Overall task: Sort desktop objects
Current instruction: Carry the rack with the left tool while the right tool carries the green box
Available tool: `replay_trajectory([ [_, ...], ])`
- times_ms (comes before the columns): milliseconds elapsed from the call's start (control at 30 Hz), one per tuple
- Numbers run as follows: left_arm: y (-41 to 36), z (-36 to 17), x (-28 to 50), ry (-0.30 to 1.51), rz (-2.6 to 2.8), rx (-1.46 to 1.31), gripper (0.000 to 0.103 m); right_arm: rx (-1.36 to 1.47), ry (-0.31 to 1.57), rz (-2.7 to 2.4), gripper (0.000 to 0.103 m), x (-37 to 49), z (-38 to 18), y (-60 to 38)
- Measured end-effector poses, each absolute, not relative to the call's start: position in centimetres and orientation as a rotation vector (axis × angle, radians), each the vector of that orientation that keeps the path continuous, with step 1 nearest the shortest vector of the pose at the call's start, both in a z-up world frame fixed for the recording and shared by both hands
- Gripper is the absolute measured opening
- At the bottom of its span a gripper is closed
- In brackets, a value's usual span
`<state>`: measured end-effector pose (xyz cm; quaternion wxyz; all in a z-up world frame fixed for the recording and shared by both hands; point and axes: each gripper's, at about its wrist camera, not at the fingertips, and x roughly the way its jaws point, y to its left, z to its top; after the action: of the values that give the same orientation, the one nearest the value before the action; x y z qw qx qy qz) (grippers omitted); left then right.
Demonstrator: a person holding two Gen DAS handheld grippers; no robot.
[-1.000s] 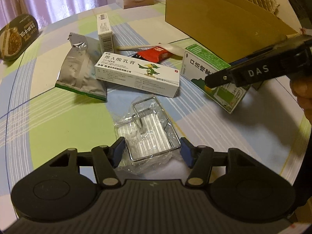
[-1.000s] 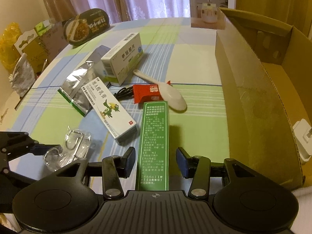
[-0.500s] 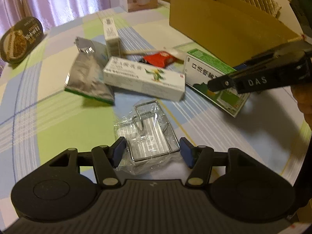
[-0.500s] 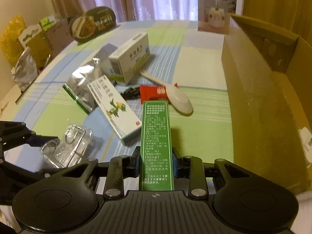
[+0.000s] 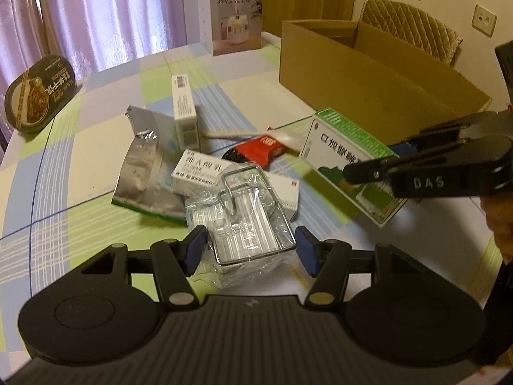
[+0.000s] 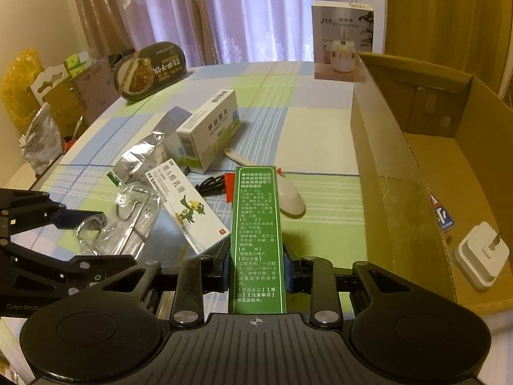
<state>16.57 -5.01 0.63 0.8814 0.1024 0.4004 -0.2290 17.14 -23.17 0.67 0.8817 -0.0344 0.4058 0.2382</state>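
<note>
A wire rack (image 5: 253, 218) wrapped in clear plastic sits between the blue fingers of my left gripper (image 5: 250, 247), which is shut on it and holds it above the checked tablecloth. The same rack (image 6: 128, 218) shows at the left of the right wrist view, in the left gripper (image 6: 96, 237). My right gripper (image 6: 256, 263) is shut on a long green medicine box (image 6: 256, 218), held off the table. In the left wrist view the green box (image 5: 346, 147) hangs in the right gripper (image 5: 352, 173) in front of the open cardboard box (image 5: 368, 73).
On the cloth lie an ointment box (image 6: 186, 205), a white medicine box (image 6: 211, 122), a foil pouch (image 6: 138, 157), a white spoon (image 6: 288, 195), a red packet (image 5: 259, 147) and a black cable (image 6: 211, 183). A white charger (image 6: 481, 253) lies inside the cardboard box (image 6: 384, 160). A humidifier carton (image 6: 343, 38) and a noodle bowl (image 6: 150, 70) stand at the back.
My right gripper closed on the green box and raised it off the table. My left gripper rose and tilted up, carrying the wire rack with it.
</note>
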Motion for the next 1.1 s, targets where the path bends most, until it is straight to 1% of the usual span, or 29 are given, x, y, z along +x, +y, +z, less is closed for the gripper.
replay_trajectory([
  [600, -6.0, 2.6, 17.2, 0.797, -0.470, 0.185, 0.055, -0.045, 0.790, 0.520, 0.027, 16.8, 2.6, -24.1],
  [1100, -8.1, 5.3, 18.1, 0.731, -0.468, 0.151, 0.055, -0.029, 0.679, 0.493, 0.027, 17.6, 6.2, -26.0],
])
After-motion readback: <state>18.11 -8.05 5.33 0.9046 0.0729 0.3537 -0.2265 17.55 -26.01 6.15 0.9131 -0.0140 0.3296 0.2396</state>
